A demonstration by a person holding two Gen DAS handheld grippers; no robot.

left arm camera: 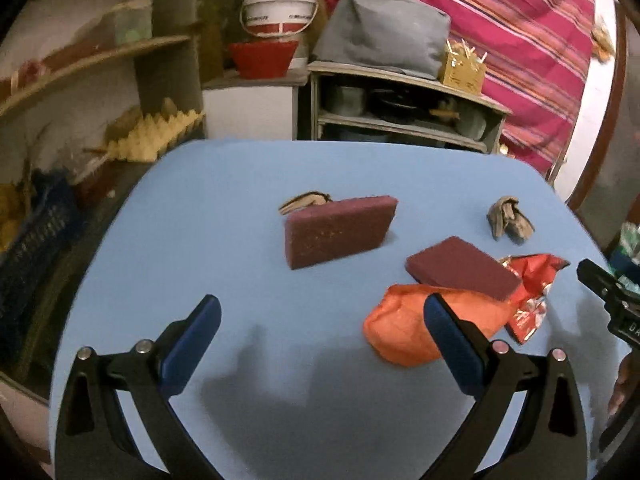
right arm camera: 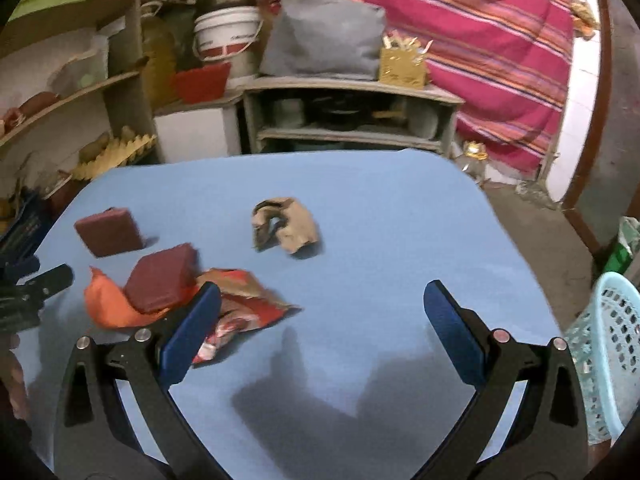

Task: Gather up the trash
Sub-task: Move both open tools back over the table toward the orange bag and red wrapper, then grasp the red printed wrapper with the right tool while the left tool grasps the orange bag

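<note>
On the blue table [left arm camera: 240,200] lie an orange crumpled bag [left arm camera: 404,328], a red foil wrapper [left arm camera: 532,280], a crumpled brown paper [left arm camera: 509,221] and another brown scrap [left arm camera: 304,201] behind an upright maroon sponge [left arm camera: 340,232]. A second maroon sponge [left arm camera: 464,266] rests on the orange bag. My left gripper [left arm camera: 322,312] is open and empty above the table, the orange bag by its right finger. My right gripper [right arm camera: 322,300] is open and empty; the red wrapper [right arm camera: 240,312] lies by its left finger, the brown paper [right arm camera: 286,226] ahead.
A light blue mesh basket [right arm camera: 612,344] stands off the table's right edge. Beyond the table are a grey shelf unit [right arm camera: 348,120], a white bucket [left arm camera: 280,10], wooden shelves [left arm camera: 92,60] on the left and a pink striped cloth [left arm camera: 520,40].
</note>
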